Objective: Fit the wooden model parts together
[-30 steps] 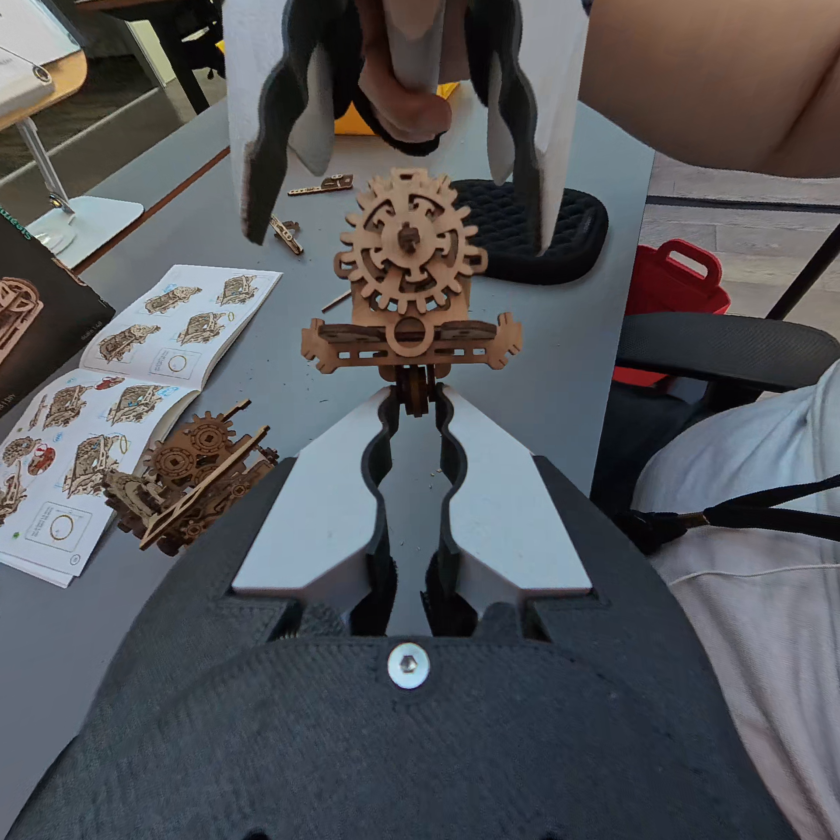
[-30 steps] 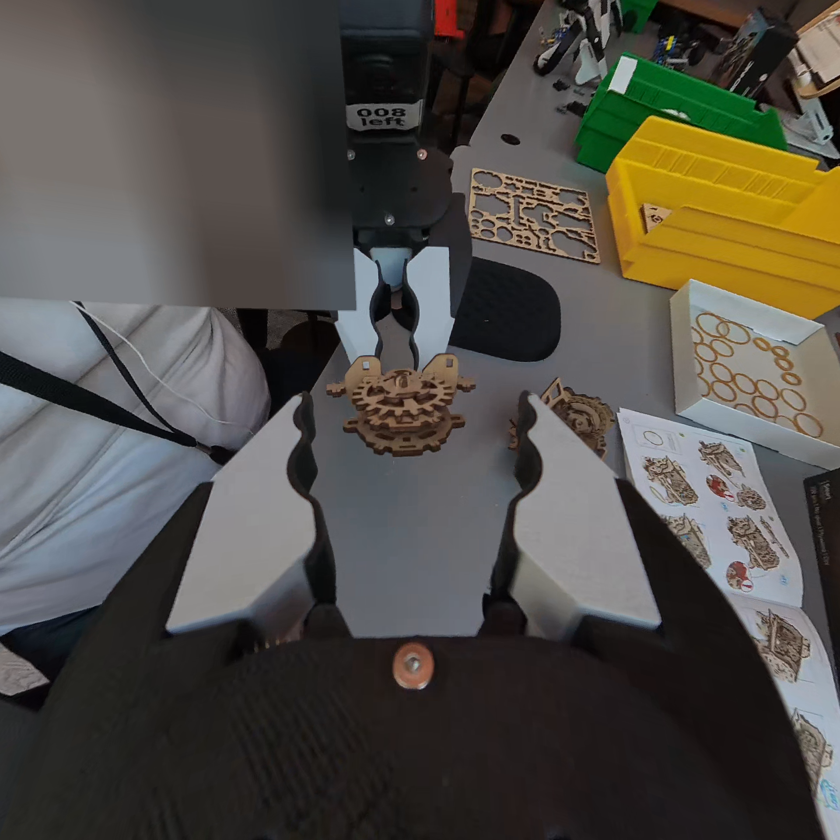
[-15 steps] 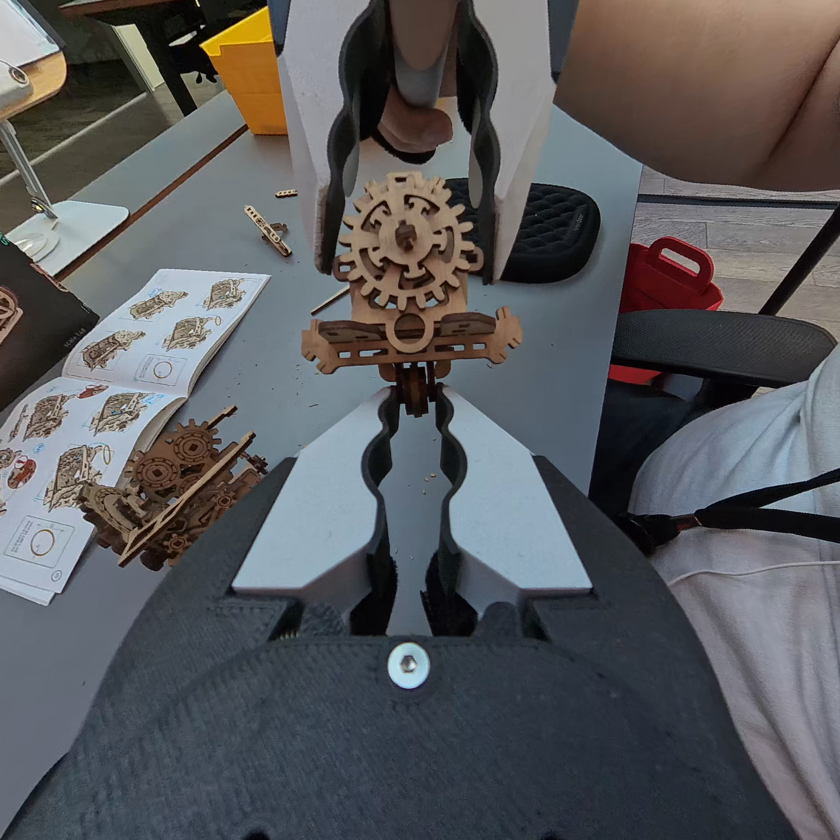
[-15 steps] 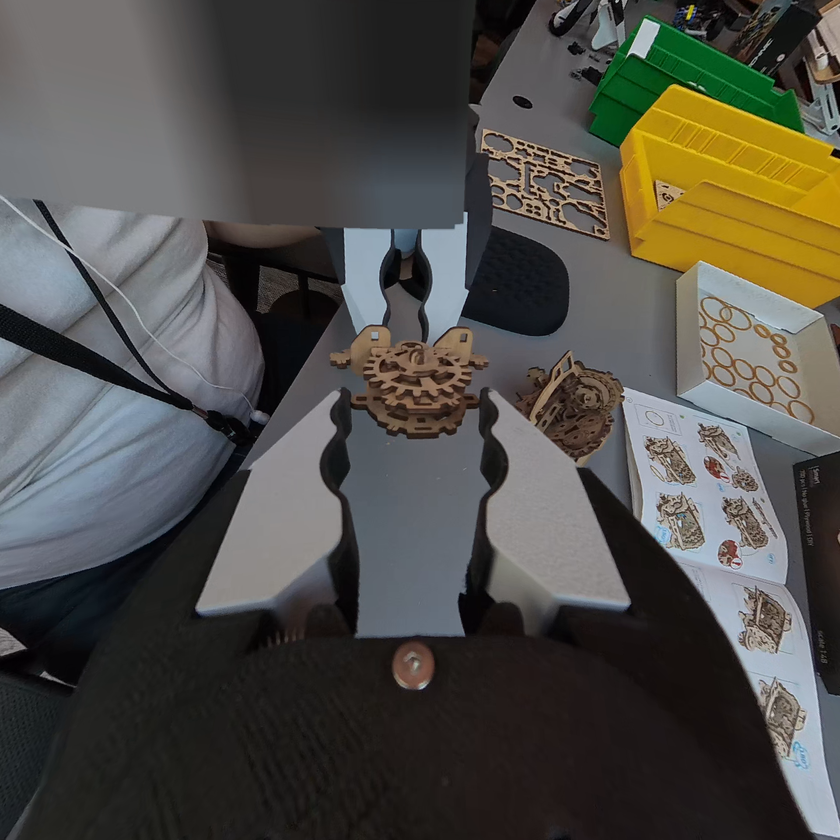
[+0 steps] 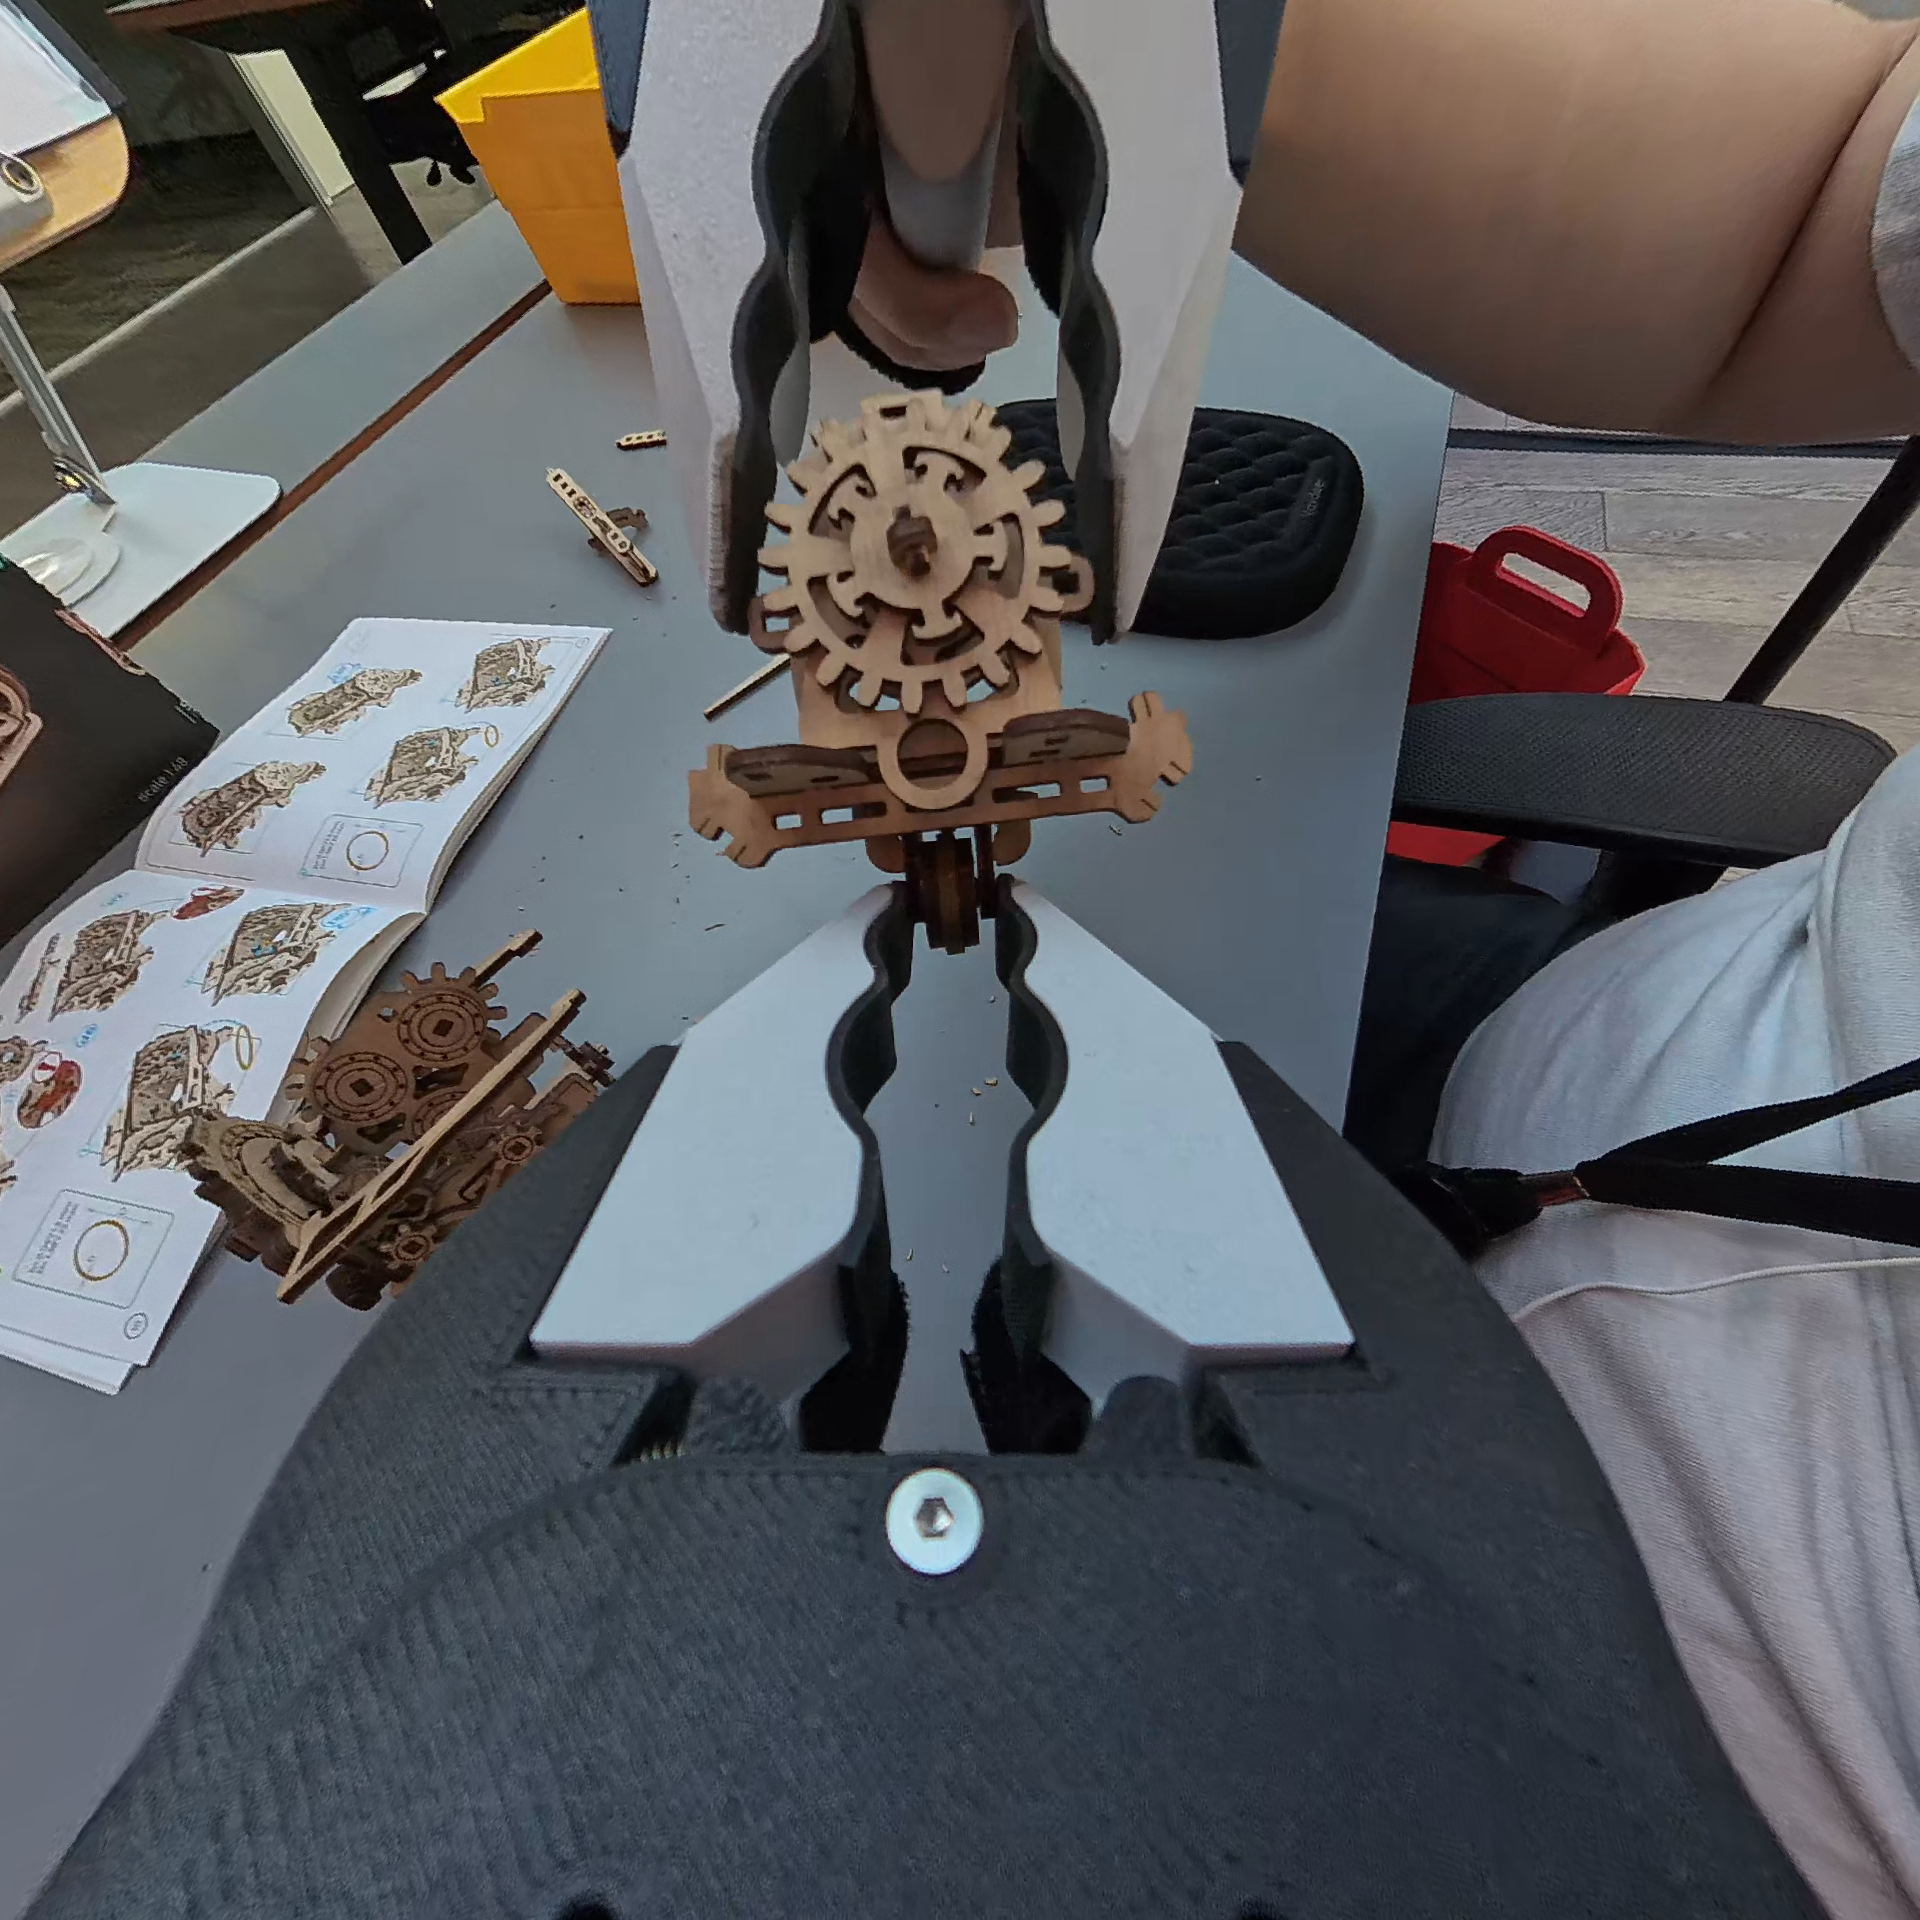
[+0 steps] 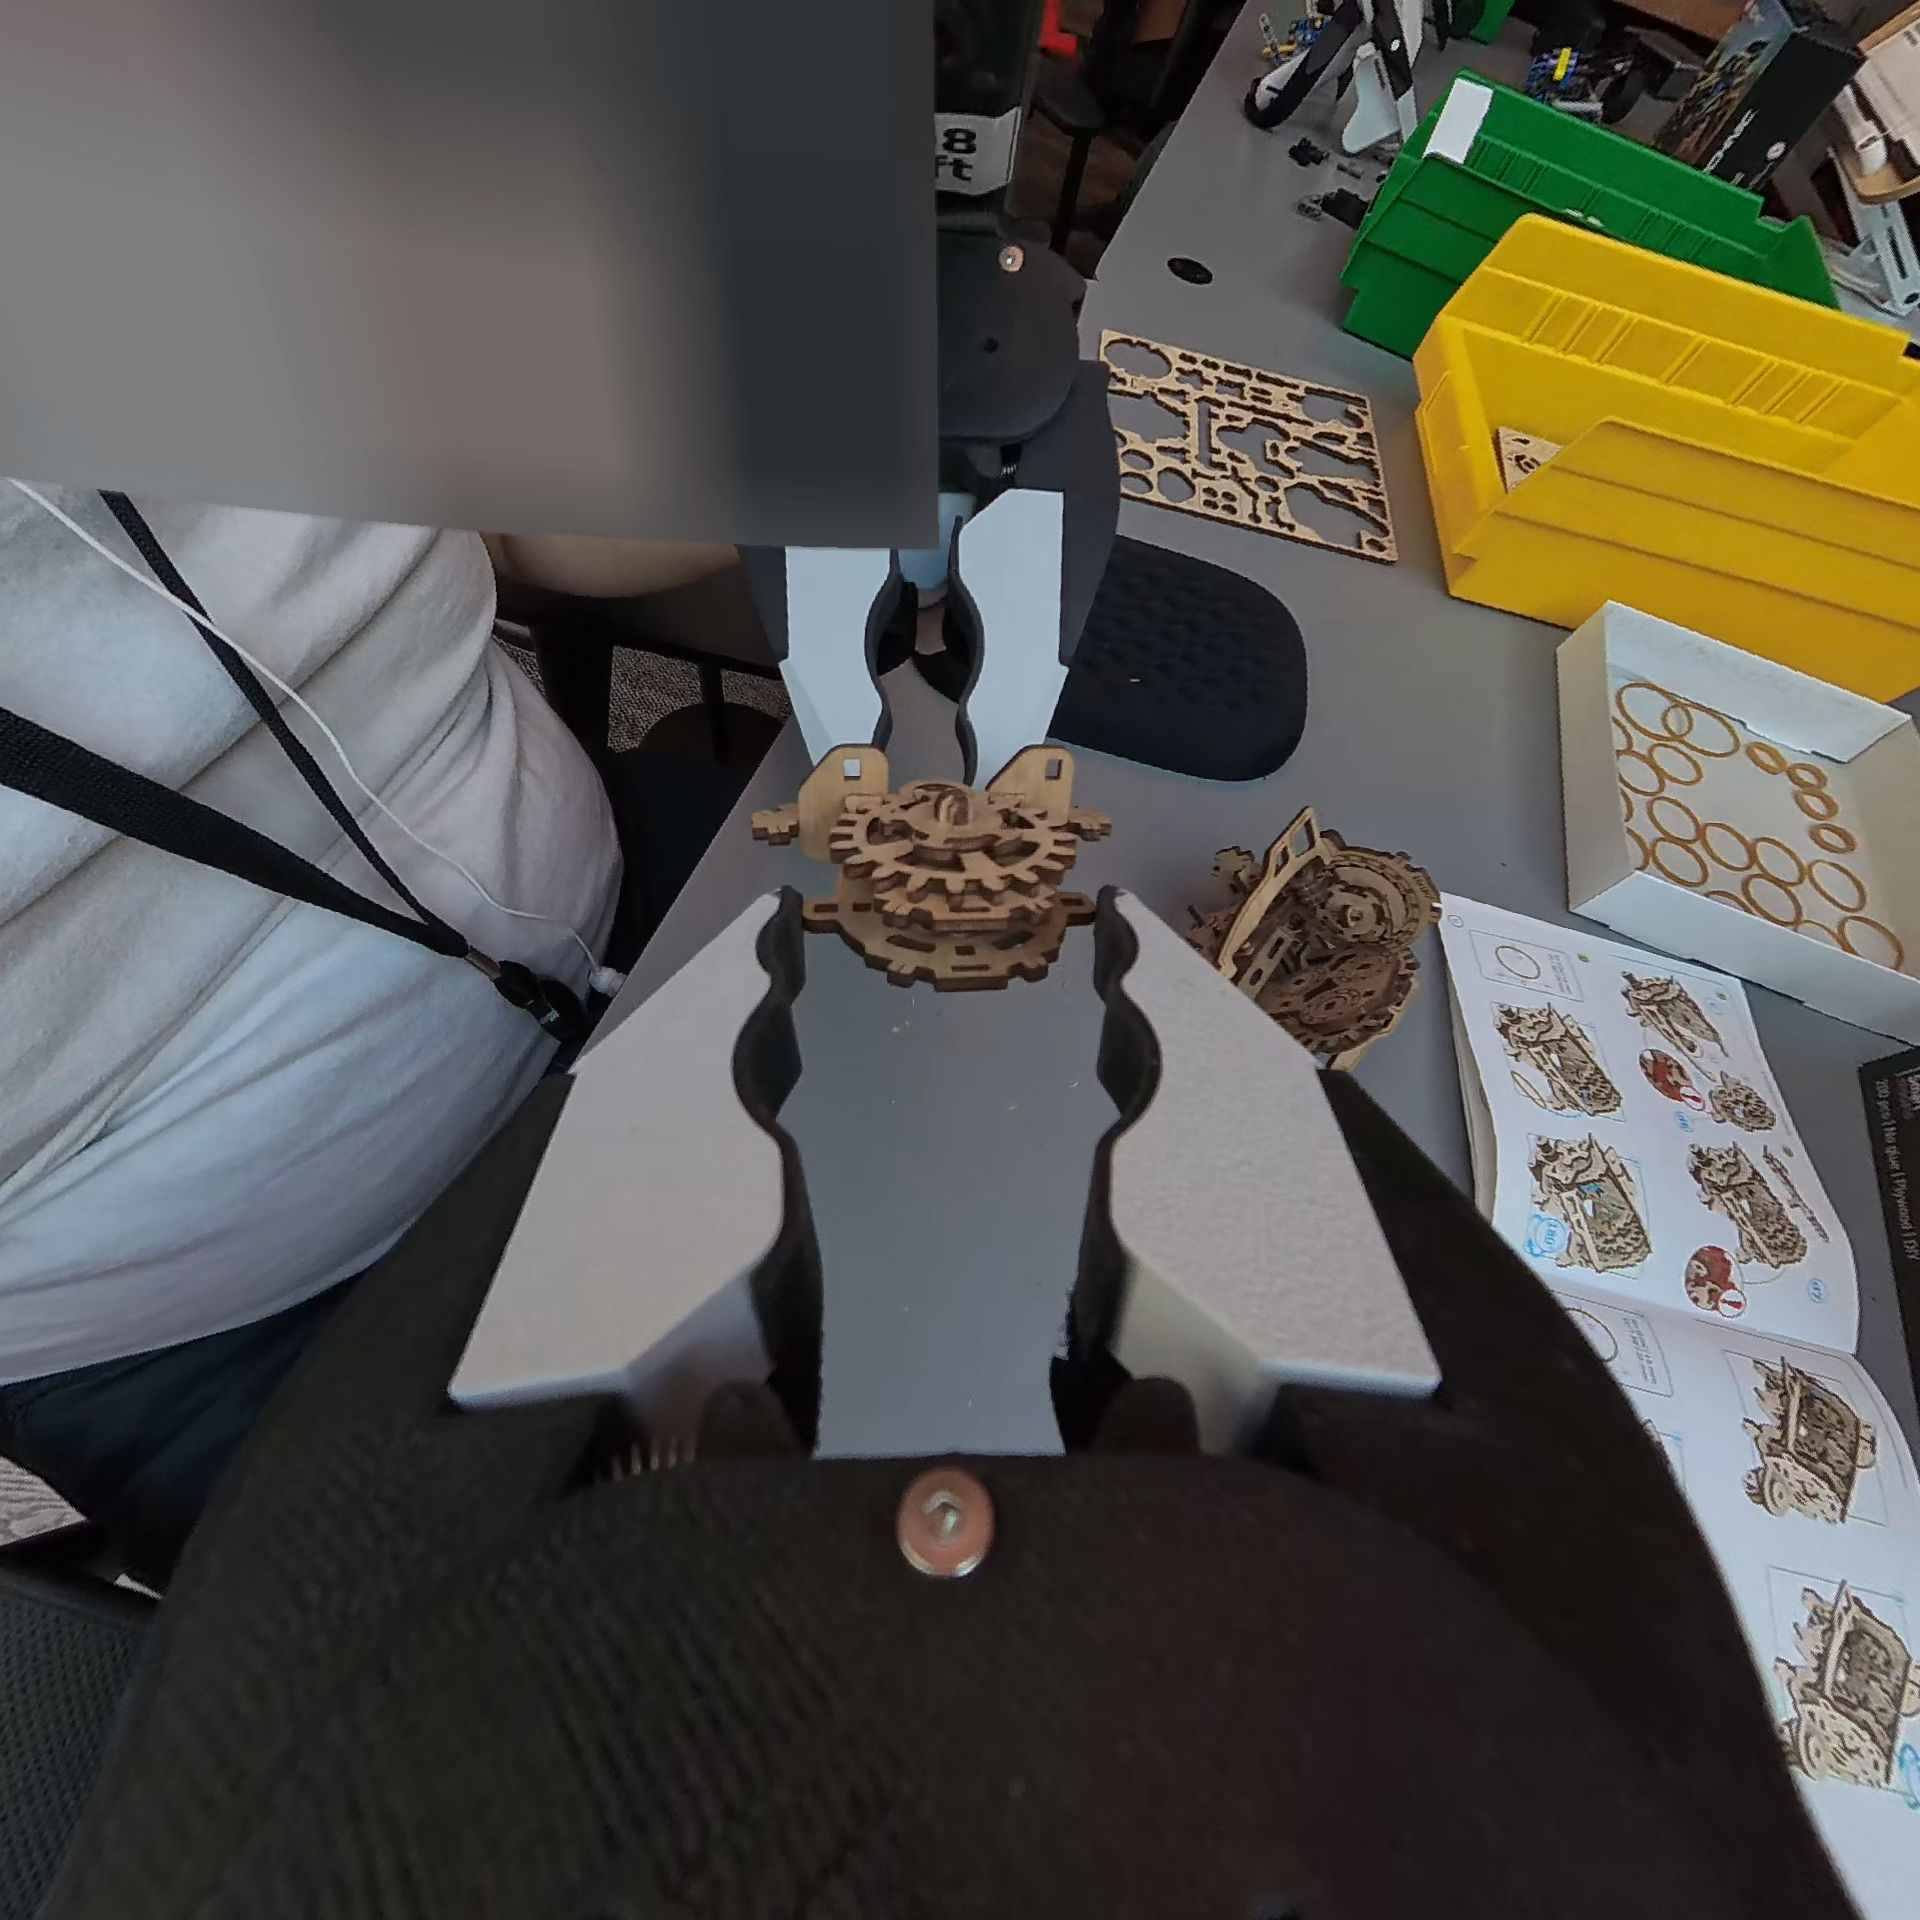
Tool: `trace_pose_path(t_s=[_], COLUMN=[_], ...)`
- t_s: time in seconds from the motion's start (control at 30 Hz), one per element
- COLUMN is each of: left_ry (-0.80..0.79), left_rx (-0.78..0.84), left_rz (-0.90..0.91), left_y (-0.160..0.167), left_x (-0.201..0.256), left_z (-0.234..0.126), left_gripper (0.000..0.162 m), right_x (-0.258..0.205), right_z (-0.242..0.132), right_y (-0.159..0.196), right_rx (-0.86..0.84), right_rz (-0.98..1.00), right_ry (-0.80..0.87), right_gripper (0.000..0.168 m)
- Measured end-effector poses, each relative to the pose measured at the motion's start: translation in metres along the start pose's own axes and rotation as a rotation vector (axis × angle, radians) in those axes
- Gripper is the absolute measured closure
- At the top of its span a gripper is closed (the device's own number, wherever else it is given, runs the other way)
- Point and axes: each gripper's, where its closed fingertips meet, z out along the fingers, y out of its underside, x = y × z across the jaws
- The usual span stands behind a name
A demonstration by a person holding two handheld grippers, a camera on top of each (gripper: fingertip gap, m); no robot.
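Note:
A wooden gear assembly, with stacked cogwheels on a crossbar, stands upright over the grey table. My left gripper is shut on the small wooden disc at its bottom end. My right gripper reaches in from the far side, part open, with its fingertips on either side of the big gear, very near or touching it. In the right wrist view the right gripper flanks the gear assembly, and the left gripper holds it from behind. A second wooden model lies on the table to the left.
An open instruction booklet lies beside the second model. A black pad, a punched wooden sheet, yellow bins, a green bin and a white box of rings stand beyond. Loose wooden pieces lie far left. A person sits at the table edge. There is about 5 centimetres between the tips of the two grippers.
My right gripper narrowed from wide open and moved in until its fingertips flank the gear. My left gripper has kept its hold on the assembly.

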Motion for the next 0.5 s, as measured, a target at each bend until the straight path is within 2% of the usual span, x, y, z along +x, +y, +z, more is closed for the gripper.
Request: trace_pose_path(t_s=[0.23,0.5], left_ry=[0.004,-0.004], left_rx=[-0.002,-0.001], left_rz=[0.002,0.003], left_y=[-0.0005,-0.0006], left_x=[-0.0003,-0.0007], left_z=[0.0008,0.0019], left_gripper=[0.148,0.148], right_x=[0.0,-0.0007], right_z=[-0.0017,-0.0036], right_y=[-0.0007,0.0021], right_rx=[0.005,-0.008], right_rz=[-0.004,-0.005], right_ry=[-0.001,0.009], right_gripper=[0.11,0.114])
